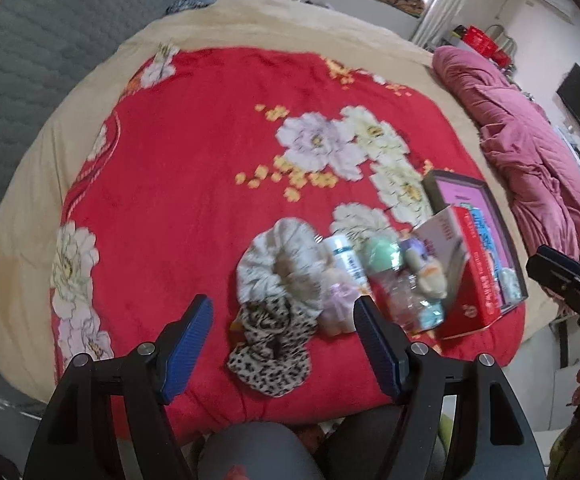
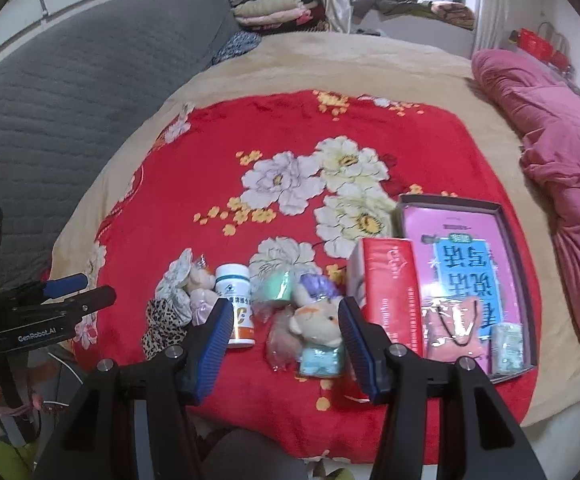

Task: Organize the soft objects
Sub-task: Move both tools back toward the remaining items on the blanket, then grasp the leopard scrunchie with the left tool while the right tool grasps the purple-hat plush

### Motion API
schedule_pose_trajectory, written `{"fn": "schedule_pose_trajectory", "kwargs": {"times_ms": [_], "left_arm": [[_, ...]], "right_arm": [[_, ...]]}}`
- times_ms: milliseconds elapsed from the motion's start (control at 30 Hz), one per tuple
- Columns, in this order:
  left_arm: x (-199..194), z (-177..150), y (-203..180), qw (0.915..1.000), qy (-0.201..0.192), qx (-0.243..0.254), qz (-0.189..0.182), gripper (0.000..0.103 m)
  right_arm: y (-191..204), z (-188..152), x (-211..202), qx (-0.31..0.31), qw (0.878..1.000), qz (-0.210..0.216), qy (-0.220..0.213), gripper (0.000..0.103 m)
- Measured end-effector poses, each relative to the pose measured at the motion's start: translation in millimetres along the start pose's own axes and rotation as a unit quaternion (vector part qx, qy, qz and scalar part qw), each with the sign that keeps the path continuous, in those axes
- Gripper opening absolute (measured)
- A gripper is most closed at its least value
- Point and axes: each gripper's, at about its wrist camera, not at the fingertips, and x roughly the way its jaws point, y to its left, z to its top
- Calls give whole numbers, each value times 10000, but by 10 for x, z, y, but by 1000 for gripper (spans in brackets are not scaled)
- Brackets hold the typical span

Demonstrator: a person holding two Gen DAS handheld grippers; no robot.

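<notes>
Soft plush doll in a pale blue outfit (image 2: 322, 336) lies on the red floral blanket (image 2: 218, 184) beside a white pill bottle (image 2: 238, 308). Right gripper (image 2: 286, 340) hovers above it, jaws wide, empty. Left gripper (image 1: 284, 344) hangs over a leopard-print scrunchie (image 1: 270, 344), likewise spread and empty.

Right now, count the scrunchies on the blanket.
2. White floral scrunchie left of the pill bottle; leopard-print scrunchie just nearer than it, touching. Others may hide under the toys.
</notes>
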Motion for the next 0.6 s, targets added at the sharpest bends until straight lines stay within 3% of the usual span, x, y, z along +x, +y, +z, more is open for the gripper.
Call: {"fn": "schedule_pose_trajectory", "kwargs": {"times_ms": [300,600], "left_arm": [[518,-397,251,9982,543,-213,-120,74],[957,-570,163,9954,918,-132,-229,74]], "right_arm": [[-18,-87,345,57,9995,5,311,54],[-70,-172,590,144,9984,7,542,54]]}}
